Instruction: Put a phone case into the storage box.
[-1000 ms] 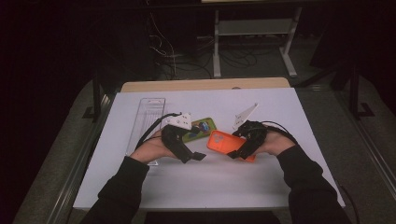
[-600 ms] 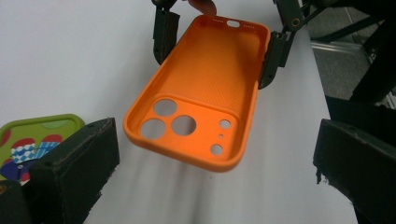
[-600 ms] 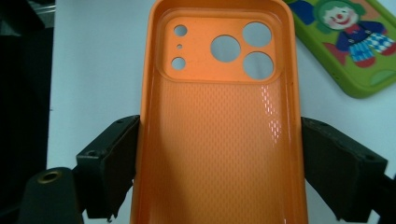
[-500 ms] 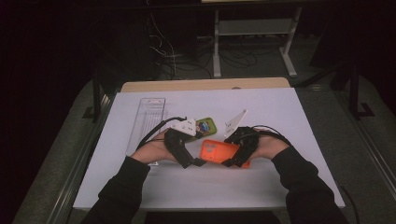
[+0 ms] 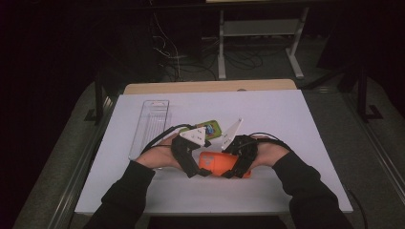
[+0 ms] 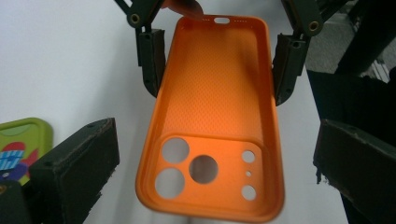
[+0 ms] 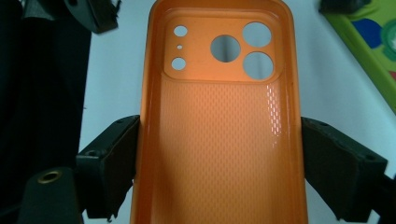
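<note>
Right hand-held gripper has its two black jaws pressed on the long sides of the orange phone case. The jaws stand wide because the case is wide. The case faces up, so you can see its bumpy inside and the round camera holes at the far end.

Left hand-held gripper points at the same case from the other end. Its jaws are open, one on each side of the end with the camera holes, and they do not touch it. Across from it, the right hand-held gripper's thin black fingers hug the case's sides.

From the high view, the two hand-held grippers meet near the middle of the white table, left one and right one, with the orange case between them, just above the tabletop. The person's hands and dark sleeves come in from the near edge.

Just behind the hand-held grippers lies a green phone case with a colorful picture on it. A clear plastic tray lies flat to the left, farther back on the table.
</note>
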Tool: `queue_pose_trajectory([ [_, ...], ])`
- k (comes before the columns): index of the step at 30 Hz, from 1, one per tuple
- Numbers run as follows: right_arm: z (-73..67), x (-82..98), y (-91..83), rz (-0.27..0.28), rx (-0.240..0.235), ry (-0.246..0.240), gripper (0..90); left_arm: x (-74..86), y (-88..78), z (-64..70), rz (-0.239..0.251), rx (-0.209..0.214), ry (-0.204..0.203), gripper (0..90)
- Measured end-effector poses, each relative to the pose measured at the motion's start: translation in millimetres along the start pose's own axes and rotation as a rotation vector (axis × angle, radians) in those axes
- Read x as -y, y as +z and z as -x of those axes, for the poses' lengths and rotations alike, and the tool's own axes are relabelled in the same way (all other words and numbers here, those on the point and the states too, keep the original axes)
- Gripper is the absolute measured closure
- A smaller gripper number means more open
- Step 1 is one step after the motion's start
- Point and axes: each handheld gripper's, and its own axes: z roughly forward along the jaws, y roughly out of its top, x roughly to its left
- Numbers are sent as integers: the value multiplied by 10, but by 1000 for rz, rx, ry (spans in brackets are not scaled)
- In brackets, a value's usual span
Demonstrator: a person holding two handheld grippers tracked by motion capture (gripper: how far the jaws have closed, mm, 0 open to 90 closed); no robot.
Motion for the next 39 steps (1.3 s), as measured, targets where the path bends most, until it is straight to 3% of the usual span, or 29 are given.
queue_pose_trajectory([
  [13, -59, -80, 21, 2, -10, -37, 152, 17, 150, 28, -79, 21, 35, 0],
  [17, -61, -85, 8, 5, -12, -41, 152, 26, 200, 41, -100, 27, 22, 0],
  [20, -62, -91, 3, 11, -13, -53, 152, 24, 210, 31, -119, 13, 44, 0],
  [26, -67, -92, -1, 18, -12, -54, 152, 29, 221, 34, -120, 16, 41, 81],
  [30, -63, -90, -4, 17, -8, -56, 152, 38, 222, 31, -109, 41, 38, 145],
  [39, -55, -81, 7, 23, -10, -63, 149, 44, 214, 21, -108, 48, 8, 166],
])
